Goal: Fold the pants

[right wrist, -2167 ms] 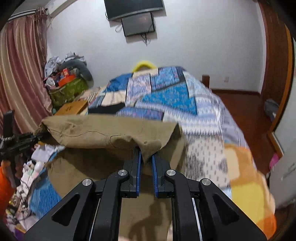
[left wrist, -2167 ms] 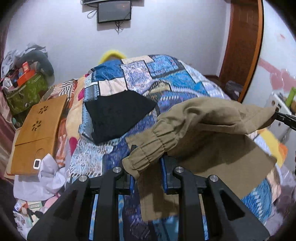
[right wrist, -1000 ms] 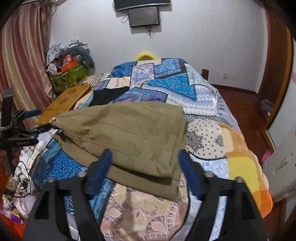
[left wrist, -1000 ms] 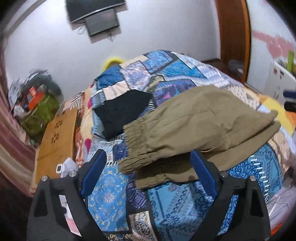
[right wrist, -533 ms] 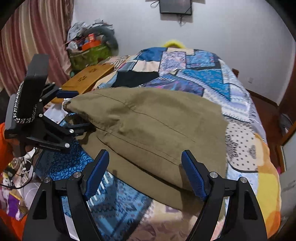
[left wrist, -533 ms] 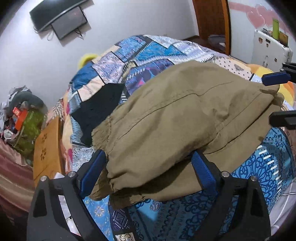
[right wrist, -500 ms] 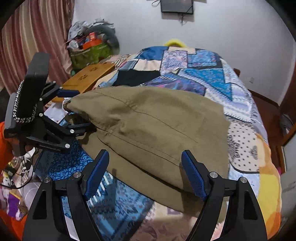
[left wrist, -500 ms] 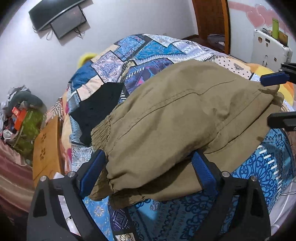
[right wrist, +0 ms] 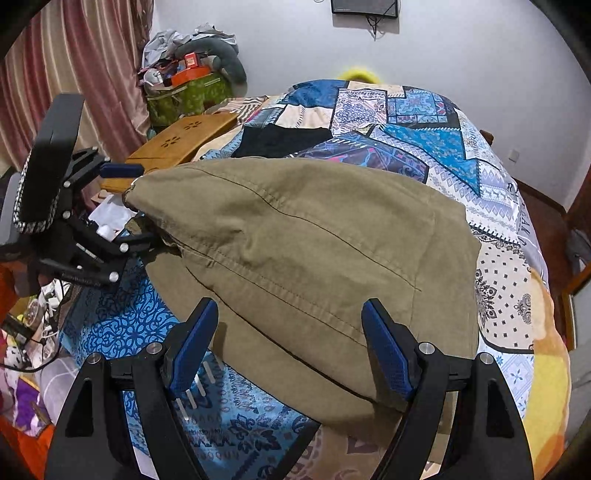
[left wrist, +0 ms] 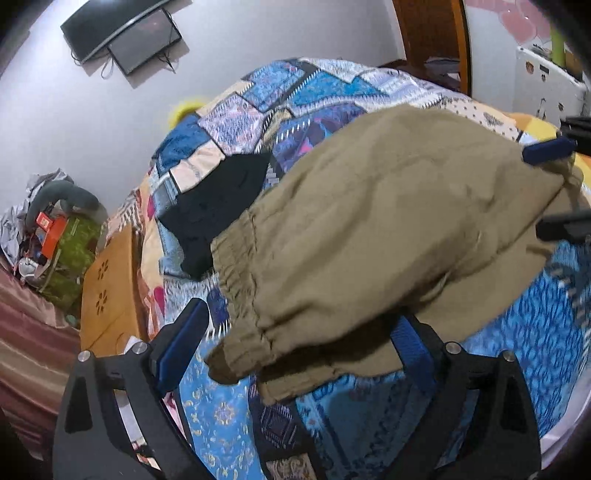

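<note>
Khaki pants (left wrist: pixel 388 236) lie folded on the patchwork bedspread (left wrist: pixel 295 96), elastic cuffs toward the left wrist camera. My left gripper (left wrist: pixel 295 332) is open with its blue pads on either side of the cuff end. In the right wrist view the pants (right wrist: pixel 314 258) lie across the bed. My right gripper (right wrist: pixel 288 339) is open around the near edge of the fold. The left gripper (right wrist: pixel 122 206) shows there too, open at the pants' left corner. The right gripper (left wrist: pixel 554 188) shows at the right edge of the left wrist view, open at the far corner.
A black garment (left wrist: pixel 218 206) lies on the bed beyond the pants. A wooden lap table (right wrist: pixel 181 140) leans at the bed's left side. A green bag with clutter (right wrist: pixel 188 88) stands by the curtain. A TV (left wrist: pixel 122 33) hangs on the wall.
Both grippers released the pants about a second ago and stay open. Since half a second ago both have moved closer to the pants, jaws now straddling the fabric edges.
</note>
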